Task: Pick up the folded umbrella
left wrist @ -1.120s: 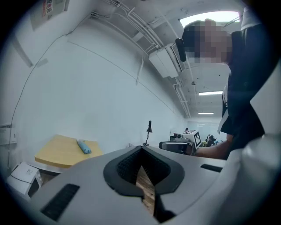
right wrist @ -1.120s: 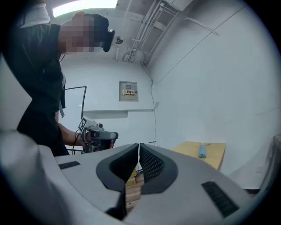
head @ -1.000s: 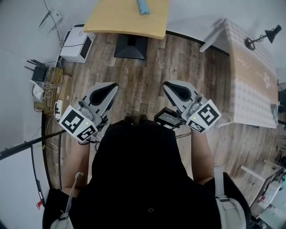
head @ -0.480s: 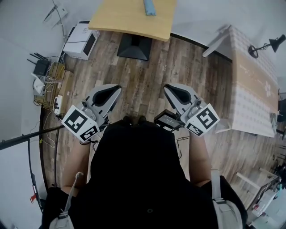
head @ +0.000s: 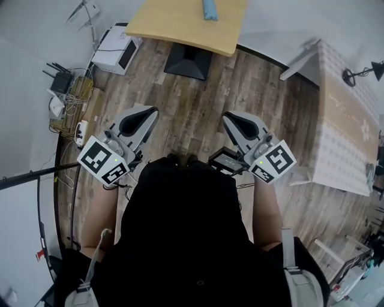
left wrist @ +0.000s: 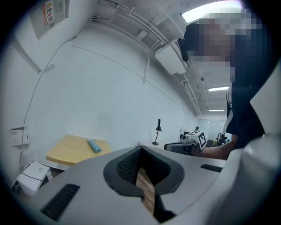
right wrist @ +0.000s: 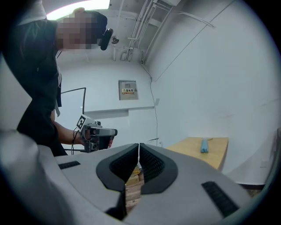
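Umbrella (head: 209,9), blue cylinder, lies on wooden tabletop (head: 180,24).

In the head view the top edge cuts off the folded umbrella (head: 209,9) and the far part of its tabletop (head: 180,25). My torso (head: 186,240) hides the floor (head: 192,102) right under me. The print on the wall notice (right wrist: 128,89) is too small to read.

No text is legible in any view. The wall notice (left wrist: 53,12) and the wall panel (right wrist: 128,90) carry print too small to read.
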